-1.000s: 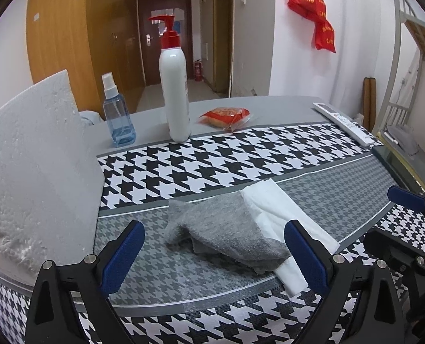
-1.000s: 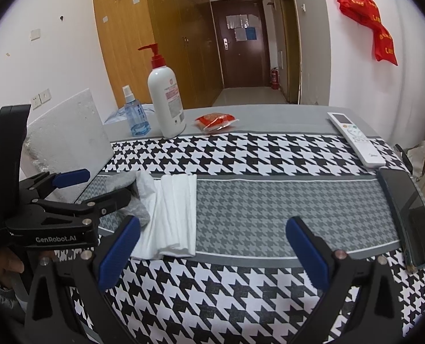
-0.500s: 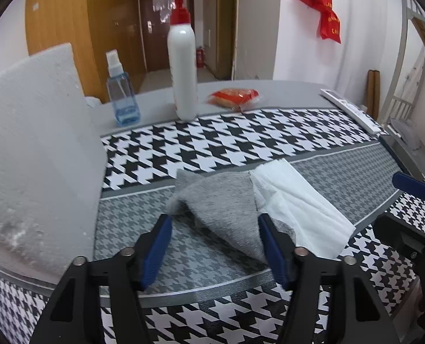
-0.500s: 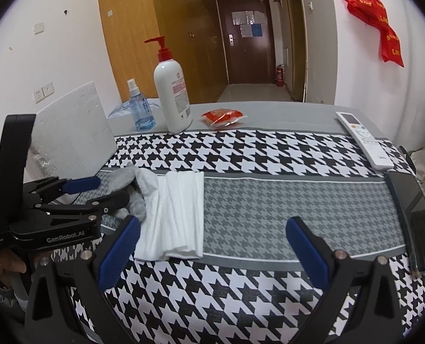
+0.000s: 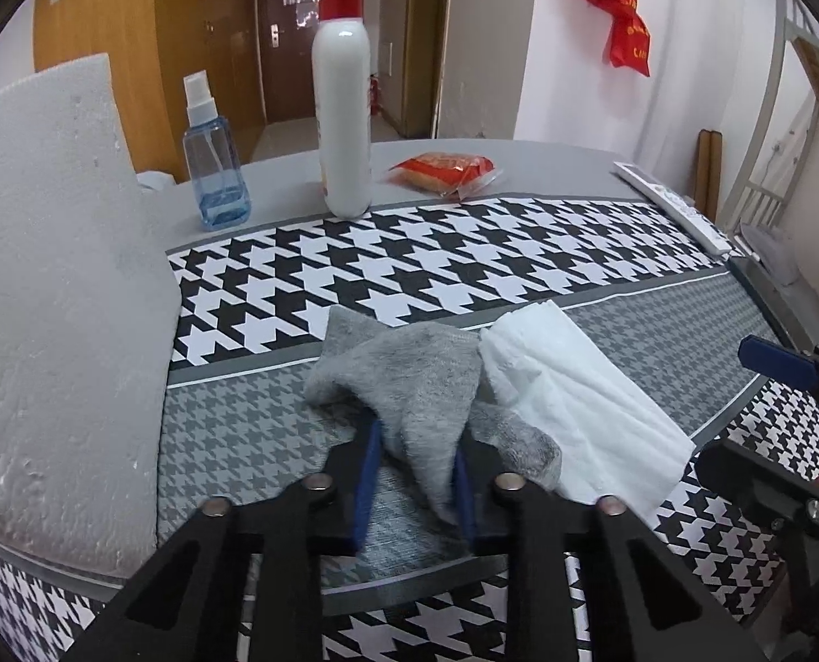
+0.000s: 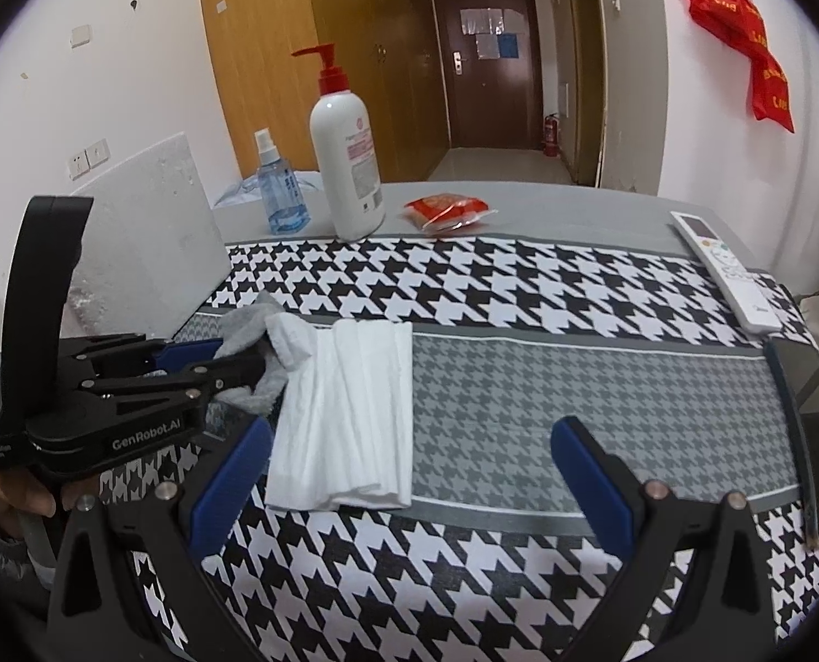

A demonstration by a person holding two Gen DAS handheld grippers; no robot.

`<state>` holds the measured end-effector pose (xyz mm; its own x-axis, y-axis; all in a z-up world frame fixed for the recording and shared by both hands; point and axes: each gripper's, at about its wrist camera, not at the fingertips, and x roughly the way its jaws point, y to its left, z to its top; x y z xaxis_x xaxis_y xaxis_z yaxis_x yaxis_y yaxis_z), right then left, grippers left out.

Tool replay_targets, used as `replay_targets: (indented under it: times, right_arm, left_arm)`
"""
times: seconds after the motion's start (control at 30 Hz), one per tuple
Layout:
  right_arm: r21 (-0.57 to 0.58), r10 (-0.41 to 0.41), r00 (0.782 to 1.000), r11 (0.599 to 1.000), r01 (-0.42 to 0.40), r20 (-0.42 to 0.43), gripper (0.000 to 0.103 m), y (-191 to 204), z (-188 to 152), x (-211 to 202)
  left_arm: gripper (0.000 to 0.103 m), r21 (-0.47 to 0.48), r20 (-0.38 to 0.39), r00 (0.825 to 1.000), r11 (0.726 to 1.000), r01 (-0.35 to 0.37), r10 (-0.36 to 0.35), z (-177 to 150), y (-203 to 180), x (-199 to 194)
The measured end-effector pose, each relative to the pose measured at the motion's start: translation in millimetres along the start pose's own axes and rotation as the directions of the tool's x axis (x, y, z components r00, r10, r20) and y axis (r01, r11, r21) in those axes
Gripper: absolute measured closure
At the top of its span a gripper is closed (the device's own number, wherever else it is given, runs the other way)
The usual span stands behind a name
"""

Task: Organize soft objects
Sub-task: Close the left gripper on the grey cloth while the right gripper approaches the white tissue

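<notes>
Pinching a fold of the grey sock [image 5: 409,386], the left gripper [image 5: 415,474] has just been closing and its blue pads now press the fabric from both sides. The sock lies crumpled on the desk [image 5: 520,265], touching the folded white cloth [image 5: 569,397] just to that gripper's right. The right gripper [image 6: 409,474] hovers with jaws wide apart, nothing between them, the white cloth just ahead of its left finger.
</notes>
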<state>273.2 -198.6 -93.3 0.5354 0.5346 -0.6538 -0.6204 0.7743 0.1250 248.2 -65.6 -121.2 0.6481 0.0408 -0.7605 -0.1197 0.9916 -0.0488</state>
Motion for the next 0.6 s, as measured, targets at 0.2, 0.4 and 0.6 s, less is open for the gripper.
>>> replay_targets:
  times: [0.2, 0.4, 0.6]
  right_arm:
    - [-0.042, -0.011, 0.999, 0.999, 0.009, -0.041, 0.000, 10, 2, 11]
    - [-0.082, -0.013, 0.997, 0.997, 0.007, -0.071, 0.000, 17, 2, 18]
    - [-0.120, -0.007, 0.994, 0.993, -0.006, -0.105, 0.002, 23, 2, 26]
  left_arm:
    - [0.091, -0.016, 0.013, 1.000, 1.000, 0.024, -0.023, -2, 9, -2]
    - [0.092, -0.015, 0.037, 0.999, 1.000, 0.028, -0.027, -4, 11, -7]
    - [0.092, -0.022, 0.054, 0.998, 0.999, 0.036, -0.035, -6, 15, -10]
